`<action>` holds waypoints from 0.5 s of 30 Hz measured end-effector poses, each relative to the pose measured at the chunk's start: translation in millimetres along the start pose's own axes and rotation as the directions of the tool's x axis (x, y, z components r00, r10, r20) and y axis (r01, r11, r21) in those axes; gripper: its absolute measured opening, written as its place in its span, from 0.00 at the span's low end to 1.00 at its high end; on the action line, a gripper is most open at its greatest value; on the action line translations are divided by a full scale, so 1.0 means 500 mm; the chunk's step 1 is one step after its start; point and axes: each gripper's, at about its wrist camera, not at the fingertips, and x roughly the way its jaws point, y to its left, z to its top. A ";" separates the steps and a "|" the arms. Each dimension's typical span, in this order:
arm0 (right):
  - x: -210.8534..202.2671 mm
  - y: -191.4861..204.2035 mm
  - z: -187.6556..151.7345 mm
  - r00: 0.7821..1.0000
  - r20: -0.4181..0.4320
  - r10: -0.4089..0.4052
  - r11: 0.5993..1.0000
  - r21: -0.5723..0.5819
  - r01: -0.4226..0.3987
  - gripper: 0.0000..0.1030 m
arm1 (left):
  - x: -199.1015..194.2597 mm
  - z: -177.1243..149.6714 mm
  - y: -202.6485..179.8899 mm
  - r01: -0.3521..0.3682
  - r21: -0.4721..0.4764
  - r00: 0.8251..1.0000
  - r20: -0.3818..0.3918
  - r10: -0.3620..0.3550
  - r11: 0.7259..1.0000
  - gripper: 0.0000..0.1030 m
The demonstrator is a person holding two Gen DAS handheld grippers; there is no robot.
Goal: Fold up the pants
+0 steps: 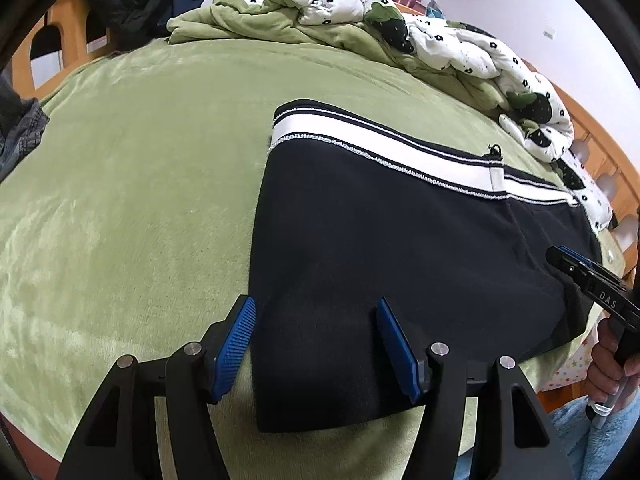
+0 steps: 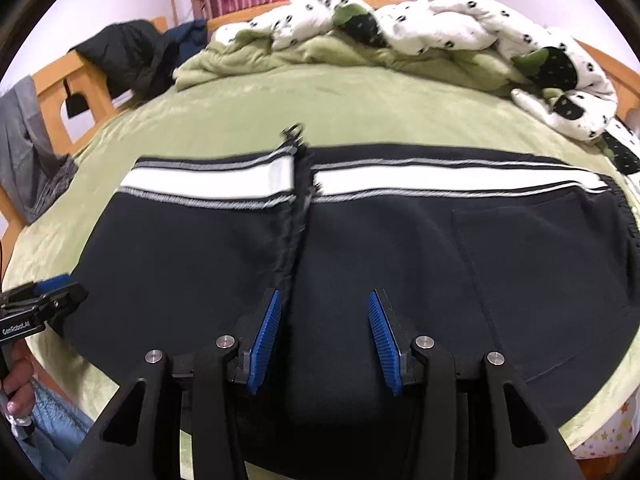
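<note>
Dark navy pants (image 1: 400,248) with a white and striped waistband (image 1: 384,144) lie flat on the green bed cover (image 1: 140,184). In the right wrist view the pants (image 2: 180,256) spread wide, waistband (image 2: 420,178) at the far side, zipper down the middle. My left gripper (image 1: 316,312) is open, its blue pads astride the pants' near left edge. My right gripper (image 2: 324,304) is open over the middle of the pants' near part; it also shows at the right of the left wrist view (image 1: 576,268). The left gripper shows at the left edge of the right wrist view (image 2: 52,296).
A crumpled white floral and green quilt (image 1: 440,40) lies along the far and right side of the bed. Dark clothes (image 1: 128,0) hang on the wooden bed frame (image 1: 76,36) at the far left. Grey cloth (image 2: 28,148) hangs at the left.
</note>
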 end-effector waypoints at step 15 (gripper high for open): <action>-0.143 -0.447 0.003 0.898 0.047 -0.438 0.834 0.395 0.386 0.69 | 0.030 0.079 0.021 0.089 0.005 0.996 -0.014 -0.089 0.996 0.58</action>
